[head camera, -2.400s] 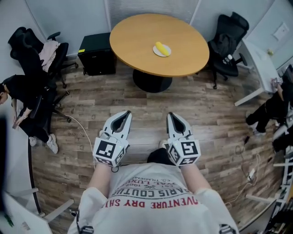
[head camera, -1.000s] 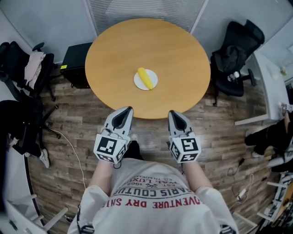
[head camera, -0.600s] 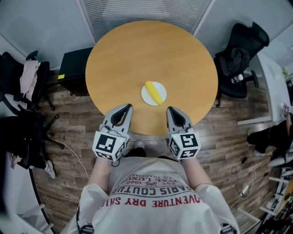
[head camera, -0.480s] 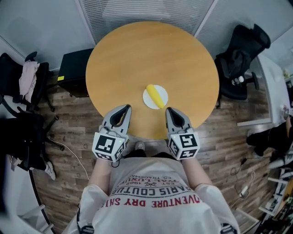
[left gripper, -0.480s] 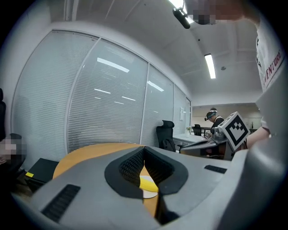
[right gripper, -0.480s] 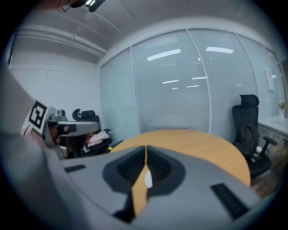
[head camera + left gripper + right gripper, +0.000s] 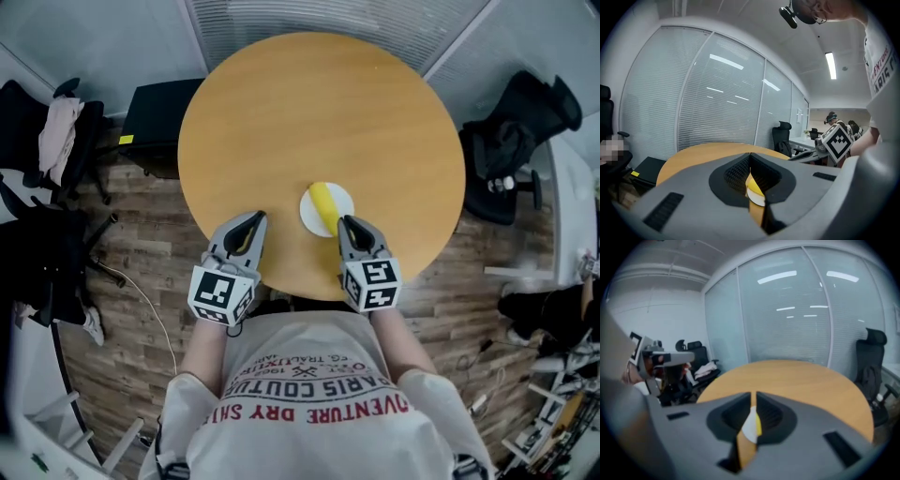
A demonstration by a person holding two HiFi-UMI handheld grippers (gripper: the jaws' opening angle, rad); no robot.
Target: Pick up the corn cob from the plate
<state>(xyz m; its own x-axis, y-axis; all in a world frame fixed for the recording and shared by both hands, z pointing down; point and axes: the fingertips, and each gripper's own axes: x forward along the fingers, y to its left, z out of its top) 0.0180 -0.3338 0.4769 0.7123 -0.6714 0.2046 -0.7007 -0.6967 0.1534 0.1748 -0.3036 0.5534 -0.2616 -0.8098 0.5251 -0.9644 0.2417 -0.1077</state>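
Note:
A yellow corn cob [image 7: 322, 200] lies on a small white plate [image 7: 334, 218] on the near half of a round wooden table [image 7: 319, 112]. My right gripper [image 7: 345, 222] is shut and empty, its tips at the plate's near right rim, close to the cob. Over the table's near edge, my left gripper [image 7: 255, 217] is shut too and holds nothing, a short way left of the plate. The left gripper view shows the cob [image 7: 752, 180] and plate [image 7: 757, 199] through the gap behind the closed tips [image 7: 750, 155]. The right gripper view shows the plate [image 7: 749, 427] likewise.
A black office chair [image 7: 525, 122] stands right of the table. Another chair [image 7: 47, 131] draped with clothes stands at the left, beside a black cabinet [image 7: 155, 127]. A cable [image 7: 150, 300] trails over the wood floor. People sit in the background [image 7: 839, 124].
The table has come much closer in the head view. Both grippers, which hung over the floor, now reach over its near edge, and the plate lies right at the right gripper's tips.

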